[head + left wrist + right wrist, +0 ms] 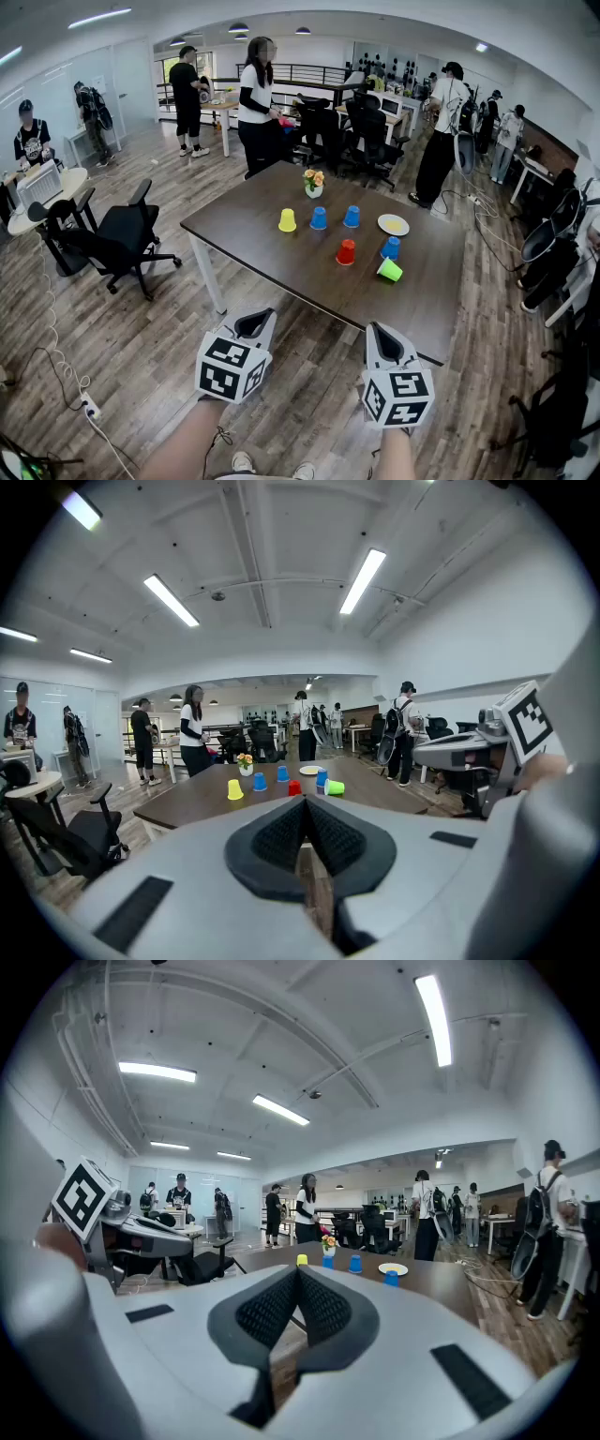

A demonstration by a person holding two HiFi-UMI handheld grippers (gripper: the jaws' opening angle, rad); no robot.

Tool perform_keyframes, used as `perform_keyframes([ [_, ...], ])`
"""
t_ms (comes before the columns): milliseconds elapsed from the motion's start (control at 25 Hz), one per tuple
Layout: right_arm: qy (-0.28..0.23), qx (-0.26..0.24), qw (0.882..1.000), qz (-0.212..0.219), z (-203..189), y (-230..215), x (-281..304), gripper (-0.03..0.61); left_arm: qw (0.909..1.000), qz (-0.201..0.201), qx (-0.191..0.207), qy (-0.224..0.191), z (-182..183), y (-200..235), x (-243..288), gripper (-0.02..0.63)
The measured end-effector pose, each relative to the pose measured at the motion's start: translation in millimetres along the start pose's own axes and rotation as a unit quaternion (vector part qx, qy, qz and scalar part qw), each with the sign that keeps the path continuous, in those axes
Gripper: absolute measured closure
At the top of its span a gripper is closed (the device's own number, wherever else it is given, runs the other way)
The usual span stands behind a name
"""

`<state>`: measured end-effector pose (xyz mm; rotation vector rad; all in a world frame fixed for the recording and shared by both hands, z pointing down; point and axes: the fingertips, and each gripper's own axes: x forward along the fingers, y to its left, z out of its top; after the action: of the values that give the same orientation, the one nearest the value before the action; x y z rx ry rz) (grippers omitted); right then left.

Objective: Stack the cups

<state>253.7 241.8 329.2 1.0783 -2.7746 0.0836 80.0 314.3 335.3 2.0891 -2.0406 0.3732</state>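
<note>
cups: six, all single, none stacked, on the far half of the table (272, 267)
back row: yellow cup (287, 220), left blue cup (319, 218), right blue cup (352, 217), side by side with gaps, standing, look mouth-down
red cup (346, 252): alone, nearer than the row, apart from the others
third blue cup (391, 247): standing, right of the red cup, between plate and green cup
green cup (389, 270): lying on its side, just beside the third blue cup; contact unclear
plate (393, 224): white, something yellow on it, right of the back row
flower pot (313, 183): behind the row, near the table's far edge
left gripper (260, 323): off the table's near edge, over the floor (141, 375), well apart from the cups; jaws pressed together, nothing between them
right gripper (382, 339): beside the left one, at the near edge; jaws closed tight, empty
both grippers: aimed toward the table, tilted slightly down
office chair (122, 239): black, left of the table
person (255, 103): white top, standing beyond the table's far end; more people further back
</note>
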Motion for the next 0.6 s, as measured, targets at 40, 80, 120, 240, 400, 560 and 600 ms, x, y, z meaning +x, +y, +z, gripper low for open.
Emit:
perform_keyframes([
  [40, -0.001, 0.003, 1.0, 0.001, -1, -3, -2, 0.574, 1.0, 0.001, 0.0, 0.0, 0, -3, 2, 0.621],
  [80, -0.001, 0.005, 1.0, 0.002, -2, -6, -4, 0.574, 1.0, 0.002, 0.001, 0.0, -1, -5, 4, 0.621],
  [120, -0.001, 0.007, 1.0, 0.002, -3, -9, -5, 0.574, 1.0, 0.003, 0.0, 0.0, -1, -8, 6, 0.621],
  [240, -0.002, 0.013, 1.0, 0.003, -4, -16, -7, 0.574, 1.0, 0.005, -0.002, -0.003, 2, -12, 10, 0.621],
  [400, -0.003, 0.023, 1.0, 0.016, -4, -20, -5, 0.572, 0.9999, 0.013, -0.004, -0.007, 5, -15, 13, 0.62],
  [560, -0.004, 0.024, 0.999, 0.026, -6, -31, -6, 0.571, 0.9996, 0.021, -0.014, -0.009, 6, -26, 20, 0.591],
  [600, -0.004, 0.025, 0.999, 0.03, -6, -34, -6, 0.571, 0.9996, 0.023, -0.016, -0.01, 6, -29, 22, 0.584],
])
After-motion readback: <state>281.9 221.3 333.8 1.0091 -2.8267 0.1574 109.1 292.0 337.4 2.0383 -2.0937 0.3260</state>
